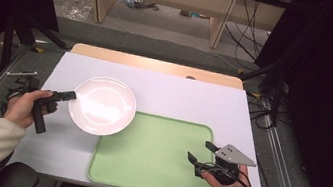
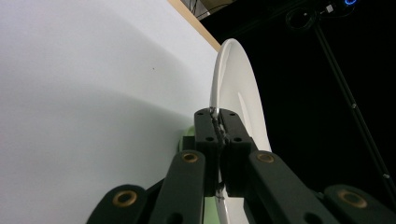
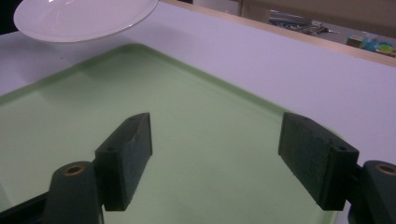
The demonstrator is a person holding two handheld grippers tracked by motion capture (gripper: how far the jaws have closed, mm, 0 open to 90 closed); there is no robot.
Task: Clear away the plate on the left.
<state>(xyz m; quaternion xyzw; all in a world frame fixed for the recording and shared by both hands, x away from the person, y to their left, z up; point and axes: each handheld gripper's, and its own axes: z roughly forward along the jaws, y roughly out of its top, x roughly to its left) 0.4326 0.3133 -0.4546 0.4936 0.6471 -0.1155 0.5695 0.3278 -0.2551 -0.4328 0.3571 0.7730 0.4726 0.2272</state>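
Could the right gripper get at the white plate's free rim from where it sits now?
Probably yes. The right gripper hangs open over the green tray, and nothing lies between it and the white plate, which the left gripper clamps by its far rim.

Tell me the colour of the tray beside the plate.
Light green; the tray shows best in the high view, next to the white plate.

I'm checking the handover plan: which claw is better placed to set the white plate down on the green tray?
Left. The left claw is already shut on the white plate's rim, beside the green tray. The right claw hangs open and empty.
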